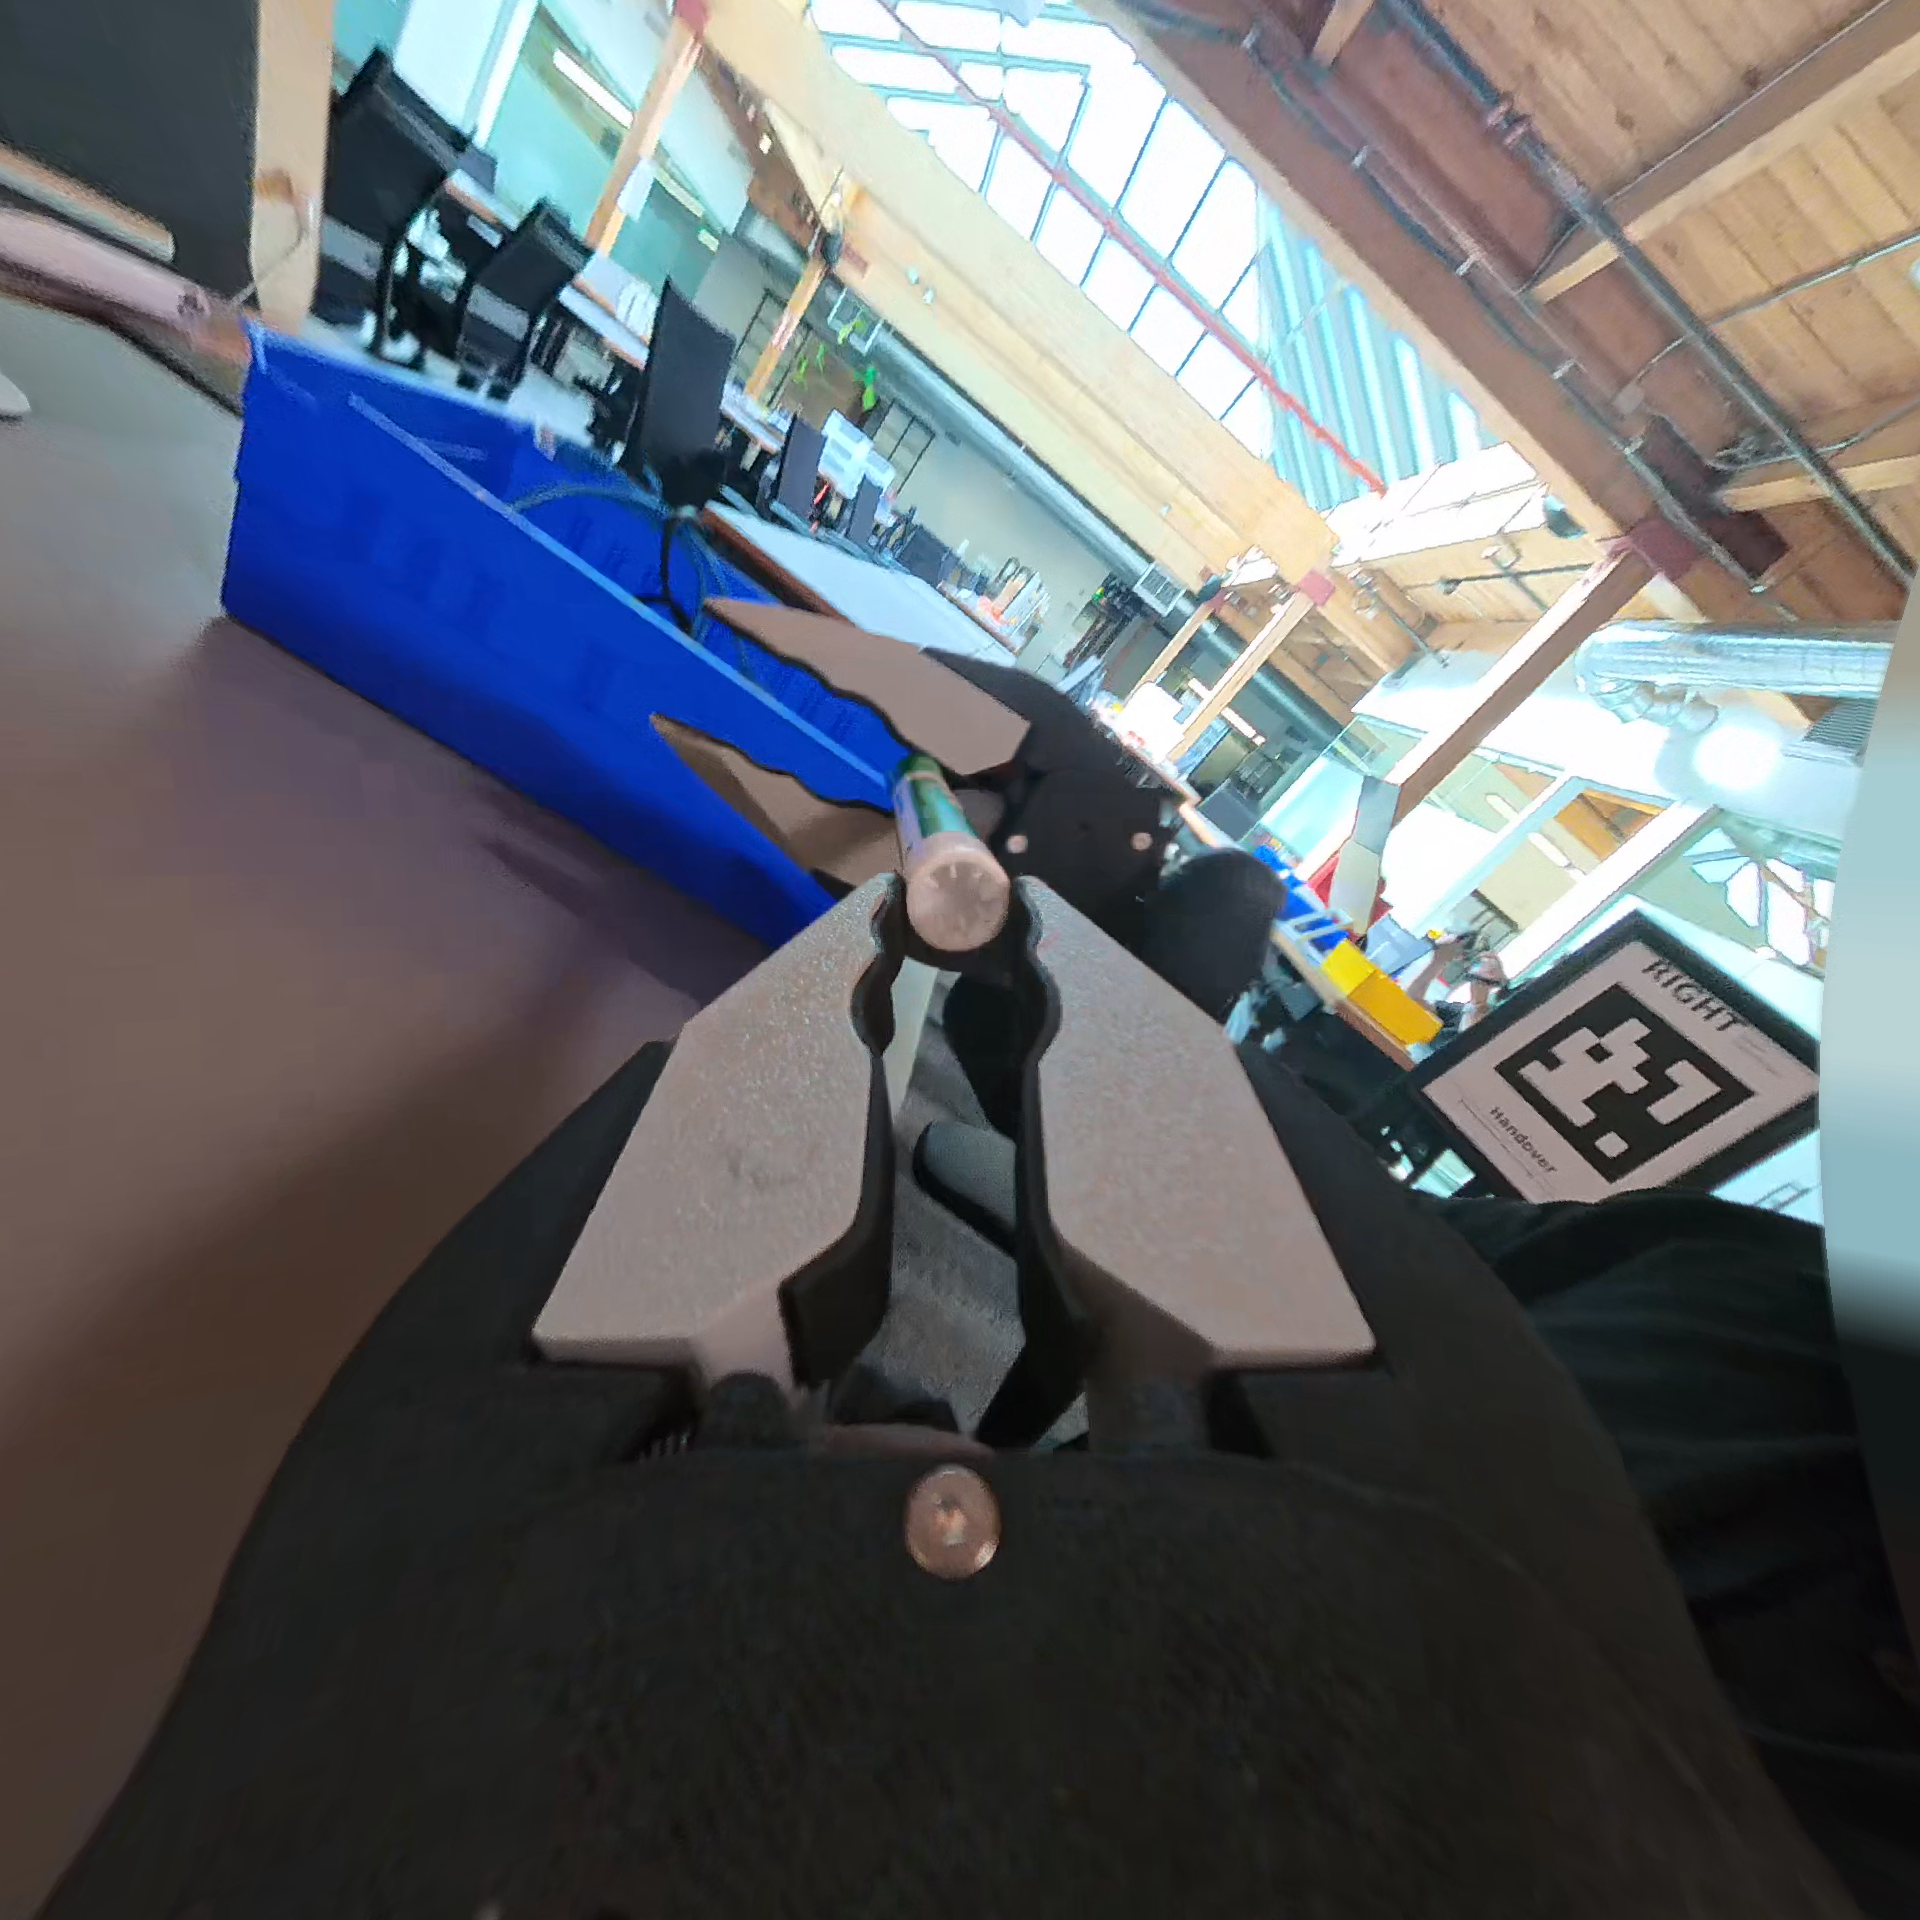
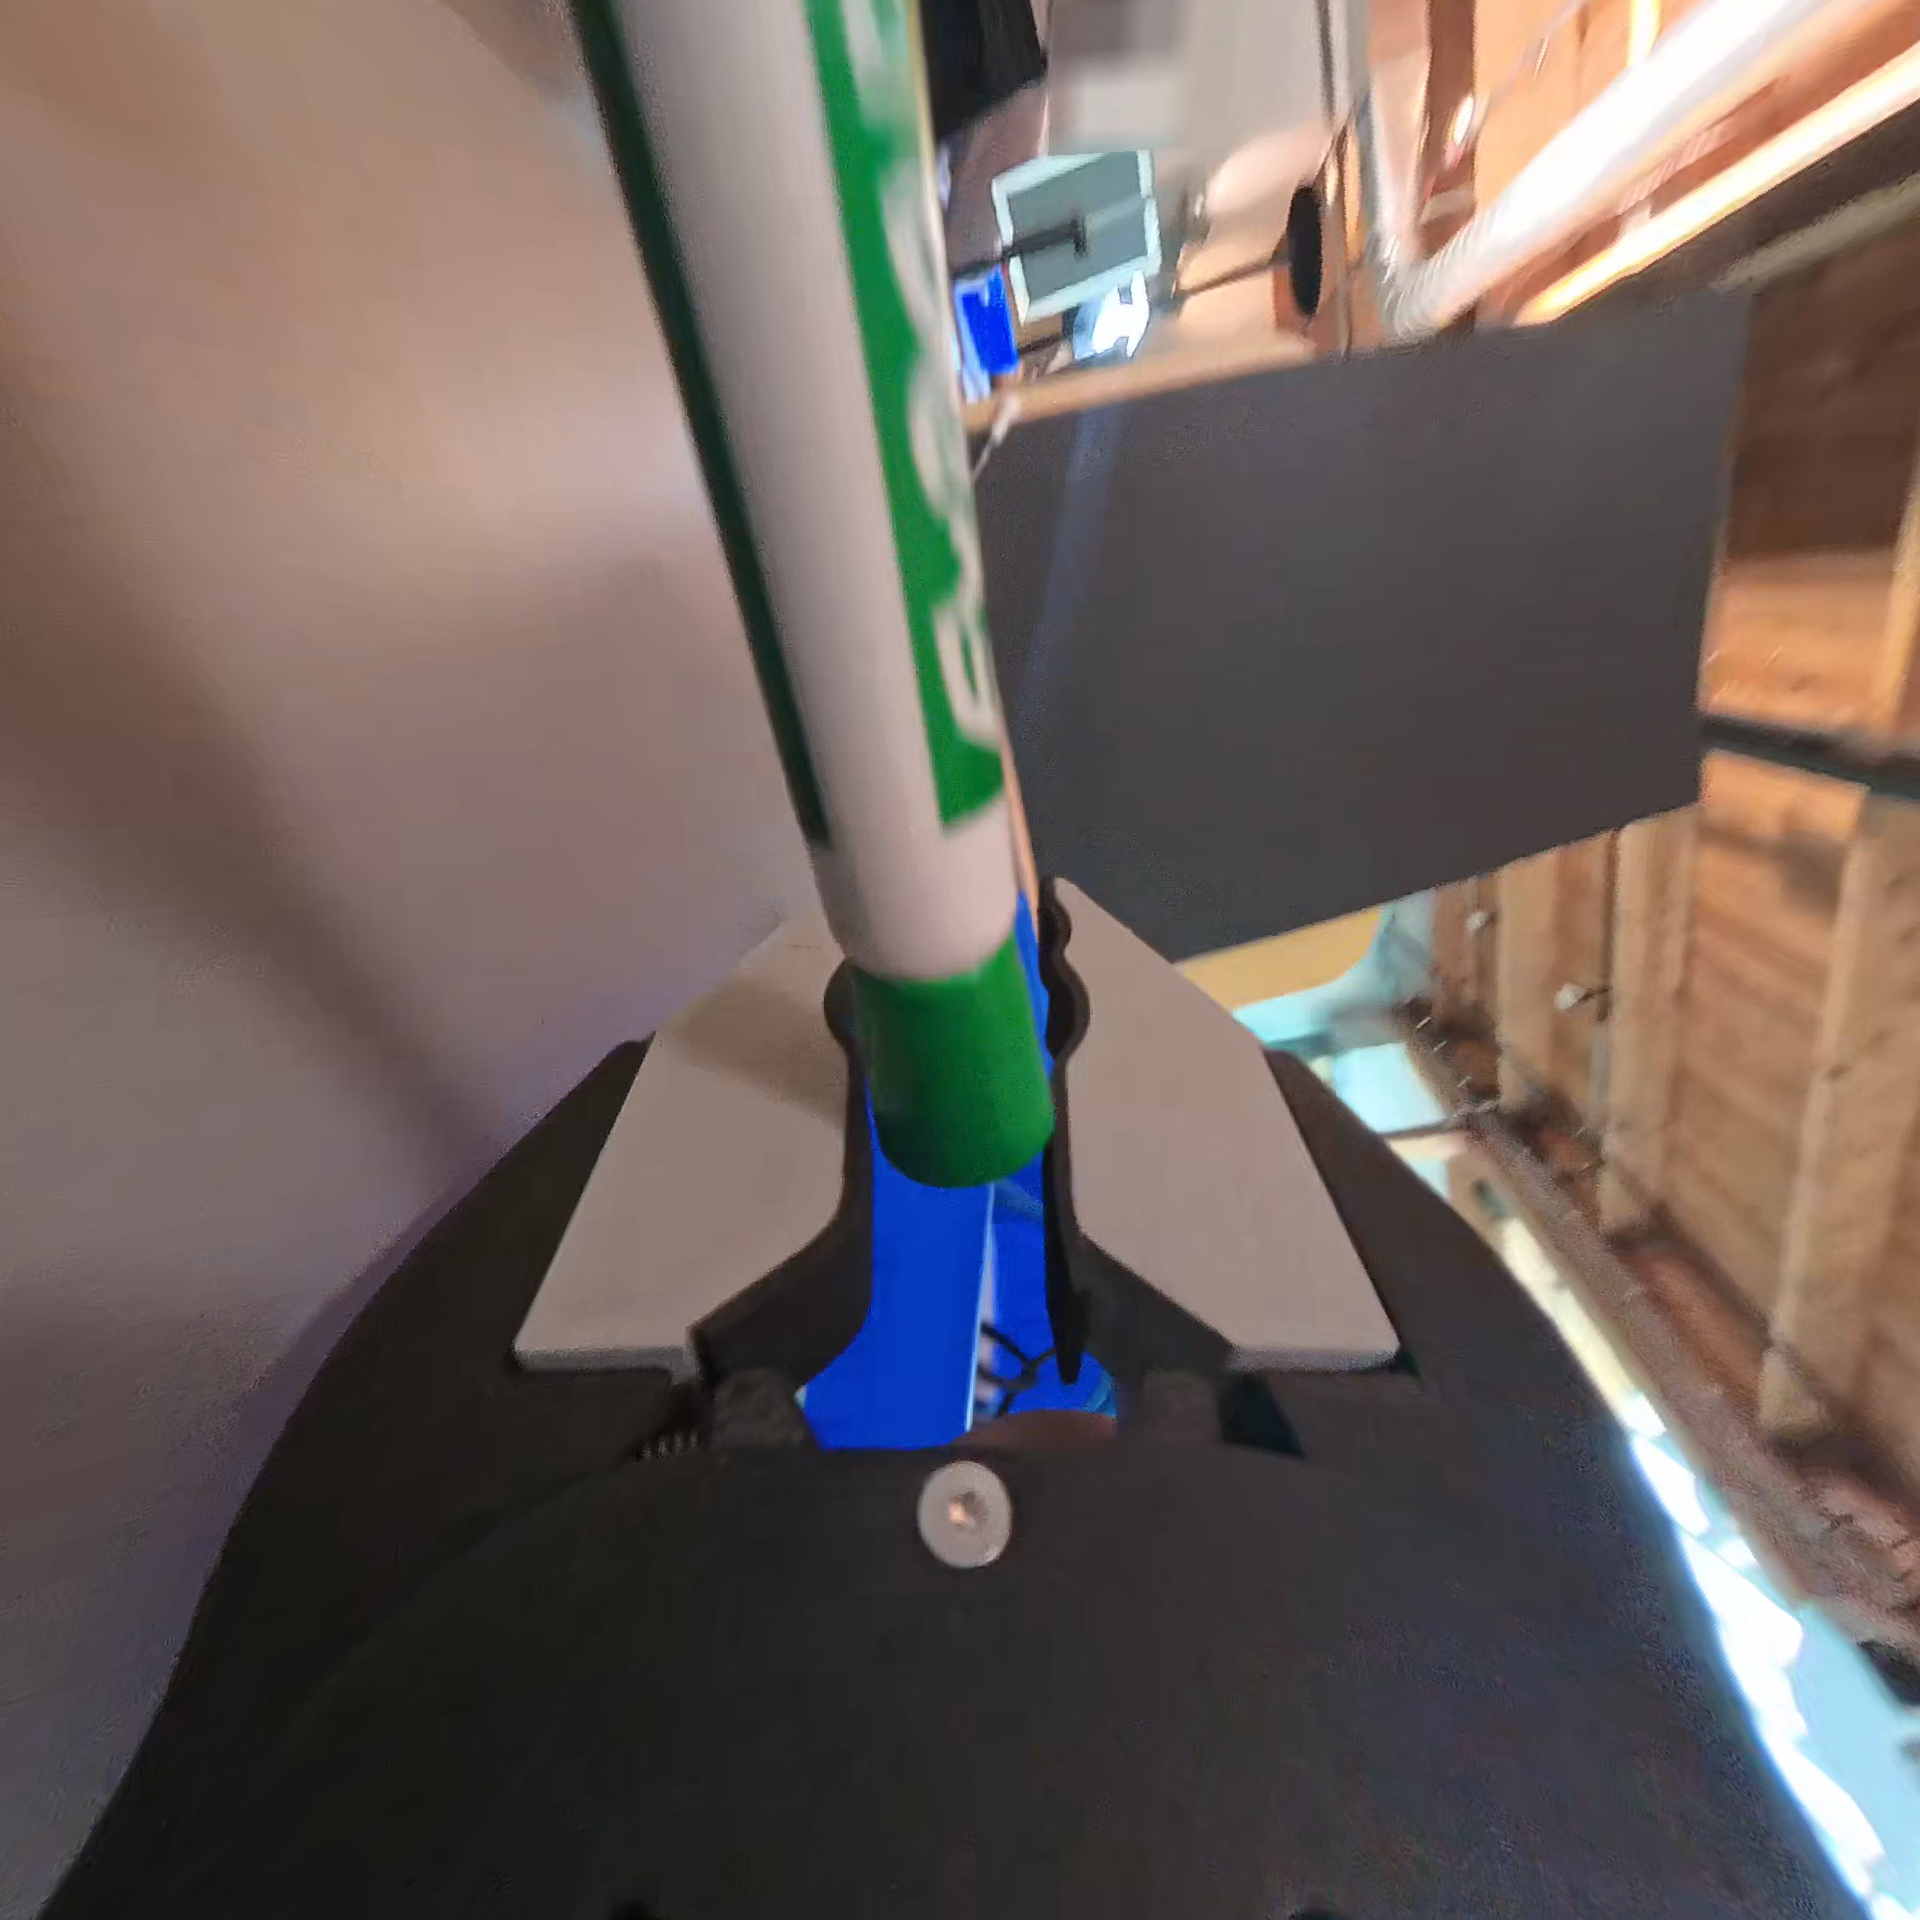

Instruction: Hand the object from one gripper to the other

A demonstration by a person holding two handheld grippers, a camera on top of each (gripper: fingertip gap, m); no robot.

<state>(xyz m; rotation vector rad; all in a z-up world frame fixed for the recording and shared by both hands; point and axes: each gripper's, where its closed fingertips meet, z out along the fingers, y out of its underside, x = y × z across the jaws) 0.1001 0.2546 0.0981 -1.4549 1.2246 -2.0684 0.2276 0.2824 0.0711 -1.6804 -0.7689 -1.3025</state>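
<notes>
A white marker with a green cap and green print [image 2: 883, 520] is held at both ends above a brown table [image 1: 208, 831]. My left gripper [image 1: 956, 894] is shut on its flat butt end [image 1: 954, 912], right at the fingertips. My right gripper [image 2: 935, 914] is shut on the green cap [image 2: 951, 1070], with the barrel running up and out of the frame. In the left wrist view the right gripper [image 1: 691, 665] reaches in from the right beyond my left fingertips, with the marker between its fingers. The left gripper does not show in the right wrist view.
A blue bin [image 1: 468, 582] holding cables stands on the table behind the grippers; it also shows through the finger gap in the right wrist view [image 2: 904, 1299]. A framed black-and-white tag sign [image 1: 1621, 1070] stands at the right. A dark panel [image 2: 1351, 623] is to the right.
</notes>
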